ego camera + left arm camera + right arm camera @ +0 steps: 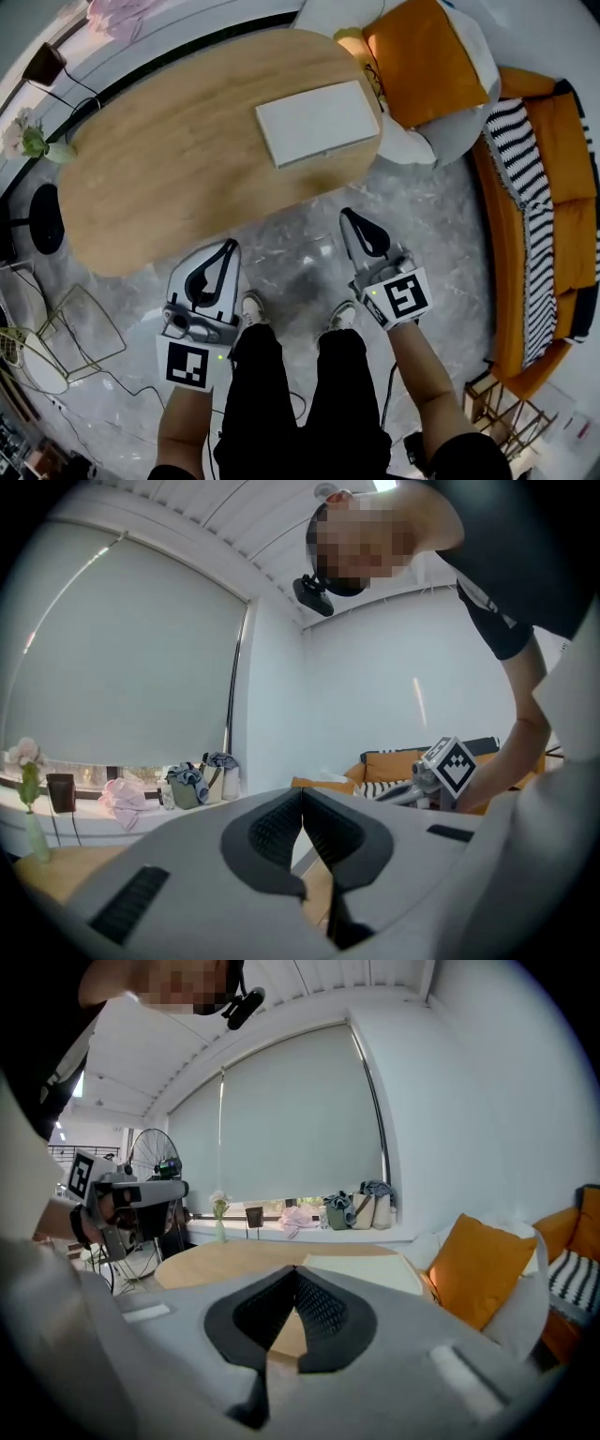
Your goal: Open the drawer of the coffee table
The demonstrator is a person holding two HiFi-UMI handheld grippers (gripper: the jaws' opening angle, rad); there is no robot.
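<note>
The oval wooden coffee table (pixel 169 159) lies ahead of me with a flat white slab (pixel 317 122) on its right end. No drawer shows in any view. My left gripper (pixel 228 247) hovers over the marble floor just short of the table's near edge, jaws shut and empty. My right gripper (pixel 349 216) is also shut and empty, close to the near edge below the slab. In the left gripper view the pads (pixel 302 794) meet, with the tabletop (pixel 56 869) low at the left. The right gripper view looks over its closed tips (pixel 296 1271) across the tabletop (pixel 225 1260) and the slab (pixel 361 1269).
An orange sofa (pixel 553 216) with a striped throw runs down the right. A white armchair with an orange cushion (pixel 427 61) stands by the table's far right end. A wire-frame stand (pixel 75 328) and a black round base (pixel 42 220) are at the left. A flower vase (pixel 33 141) sits on the table's left end.
</note>
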